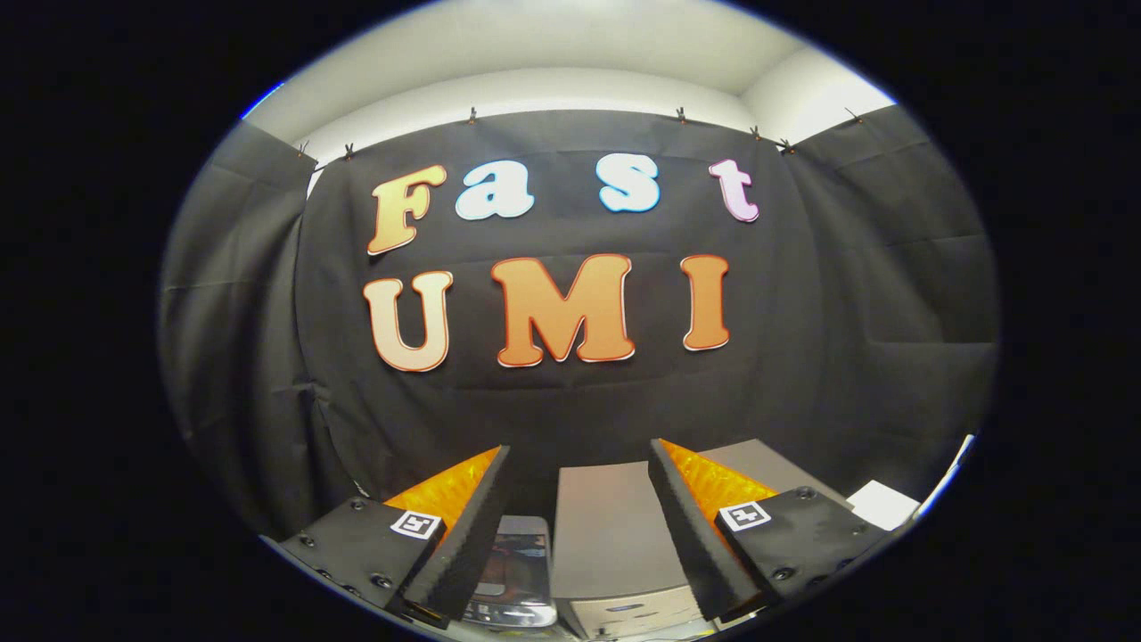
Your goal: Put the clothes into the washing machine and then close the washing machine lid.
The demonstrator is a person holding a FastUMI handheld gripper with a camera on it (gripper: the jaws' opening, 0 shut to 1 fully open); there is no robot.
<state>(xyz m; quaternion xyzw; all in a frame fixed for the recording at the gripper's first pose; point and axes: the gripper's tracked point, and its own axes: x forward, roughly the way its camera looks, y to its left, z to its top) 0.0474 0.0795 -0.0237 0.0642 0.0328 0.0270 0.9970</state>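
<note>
My gripper (579,448) is open, held high and facing the black cloth wall, with nothing between its fingers. Below and between the fingers stands a small grey box-shaped appliance (613,535), likely the washing machine. Its flat top is closed and a pale front panel (635,613) shows beneath it. Just left of it, by the left finger, is a glossy silvery item (521,571) with something reddish and dark inside. I cannot tell whether that is clothing or part of the machine.
The black cloth wall (570,410) hangs close behind the appliance and wraps around both sides. A white flat piece (882,504) lies beyond the right finger. A second grey surface (767,459) sits behind the right finger.
</note>
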